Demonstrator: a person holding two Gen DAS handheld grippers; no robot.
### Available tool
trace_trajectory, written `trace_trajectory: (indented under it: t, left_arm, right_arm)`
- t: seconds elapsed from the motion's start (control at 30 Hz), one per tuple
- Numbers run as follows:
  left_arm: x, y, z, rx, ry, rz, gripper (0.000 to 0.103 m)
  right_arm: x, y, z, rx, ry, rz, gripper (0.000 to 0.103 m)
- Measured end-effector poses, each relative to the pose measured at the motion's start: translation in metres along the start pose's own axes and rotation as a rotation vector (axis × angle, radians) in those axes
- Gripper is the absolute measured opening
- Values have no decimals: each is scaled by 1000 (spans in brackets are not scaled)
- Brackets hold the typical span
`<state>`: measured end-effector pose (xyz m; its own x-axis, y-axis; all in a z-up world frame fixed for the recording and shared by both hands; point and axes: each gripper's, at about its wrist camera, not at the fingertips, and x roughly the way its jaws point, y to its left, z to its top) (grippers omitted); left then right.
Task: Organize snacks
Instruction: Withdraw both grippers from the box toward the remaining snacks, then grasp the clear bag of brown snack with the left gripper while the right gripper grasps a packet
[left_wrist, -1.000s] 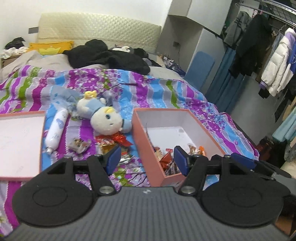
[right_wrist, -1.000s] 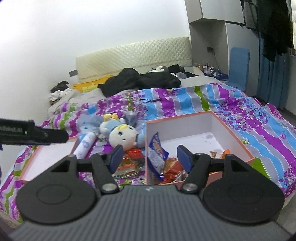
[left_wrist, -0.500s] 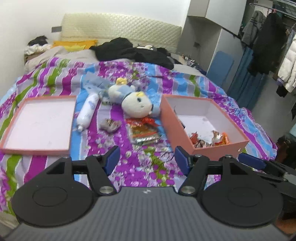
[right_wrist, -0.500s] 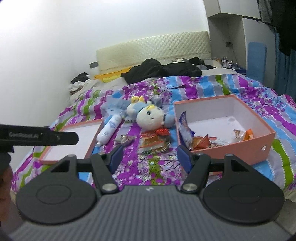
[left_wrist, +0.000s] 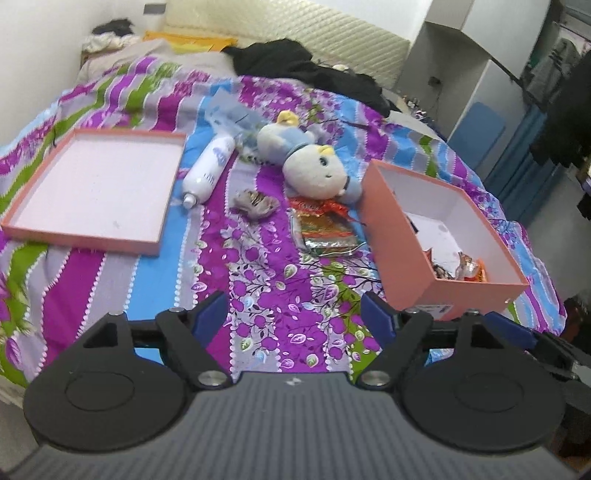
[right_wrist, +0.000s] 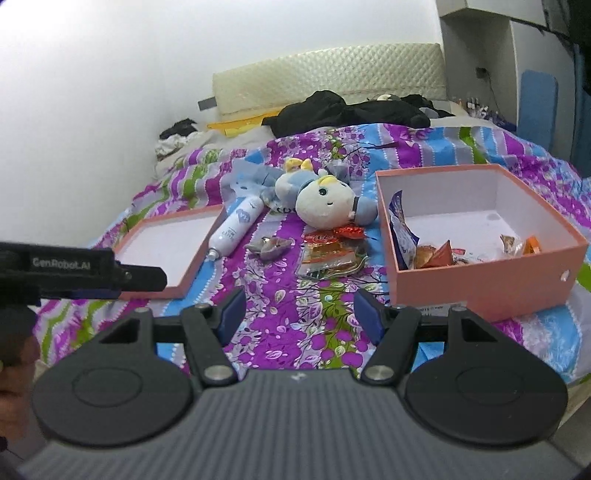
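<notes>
I am lining up a pick: left hand-held gripper (left_wrist: 293, 314) is opening, nothing between its jaws; right hand-held gripper (right_wrist: 298, 312) is hanging released, empty. Loose snack packets (left_wrist: 325, 230) are lying on the bed ahead, beside the box (left_wrist: 413, 236). Next move likely calls for reaching forward.

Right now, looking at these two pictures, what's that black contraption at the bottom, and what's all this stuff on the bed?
Each picture comes from a camera mounted on a hand-held gripper, looking forward past its two blue-padded fingers. One shows the left gripper, its jaws opening with nothing between them; the other shows the right gripper, open and empty.

Both look over a flowery bedspread. On it lie a pink box with snacks already inside, its shallow lid, a plush doll, a white bottle, and loose snack packets between doll and box. A small grey wrapper lies near the bottle. Nothing is held.
</notes>
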<state>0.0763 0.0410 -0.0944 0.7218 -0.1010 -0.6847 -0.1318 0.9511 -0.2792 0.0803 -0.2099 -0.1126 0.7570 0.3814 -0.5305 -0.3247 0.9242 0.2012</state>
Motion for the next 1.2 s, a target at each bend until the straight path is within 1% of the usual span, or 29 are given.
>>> trace_trajectory:
  t: [0.1,0.23,0.33,0.4,0.43,0.5,0.53,0.63,0.8,0.83,0.9,1.0,1.07,1.13,1.2]
  left_arm:
    - [21,11,6,-24,23,8,82]
    - [52,23,17,-41,41,14,82]
    - [79,30,26,-34,54,21,82]
    - [99,36,33,-29,65,24,82]
    - [111,39,36,-28,66,12,82]
    - [136,47,43,-45,80,6,82]
    - [149,51,47,-54,89,5,82]
    - [182,59,58,-58,80,-11,82]
    - [228,62,78,-13,44,11,82]
    - [237,62,82,3,38,17,82]
    - [253,61,88,41,43,35,82]
    - [281,61,96,109,38,73,83]
    - [299,63,103,128,63,85,83]
    - [312,62,109,173,80,92,86]
    - [325,61,115,223,83,109,91]
  right_arm:
    - [18,2,1,-12,27,3,76]
    - [45,3,3,-44,48,-22,76]
    - [69,6,7,-85,47,-62,76]
    - [86,8,9,-135,33,-99,76]
    - [96,11,10,-172,20,-115,76]
    - [116,13,12,-235,7,-129,75]
    - [128,13,13,-261,9,-137,75]
    - [164,15,15,-344,27,-177,75]
    - [213,22,11,-450,81,-181,74]
    - [221,24,10,-474,97,-175,72]
    - [237,31,5,-548,121,-173,72]
    - [259,36,-2,-643,145,-200,67]
    - [271,38,-7,-712,166,-214,66]
    - [280,37,-11,-755,188,-222,57]
    - [286,38,-13,-783,193,-212,54]
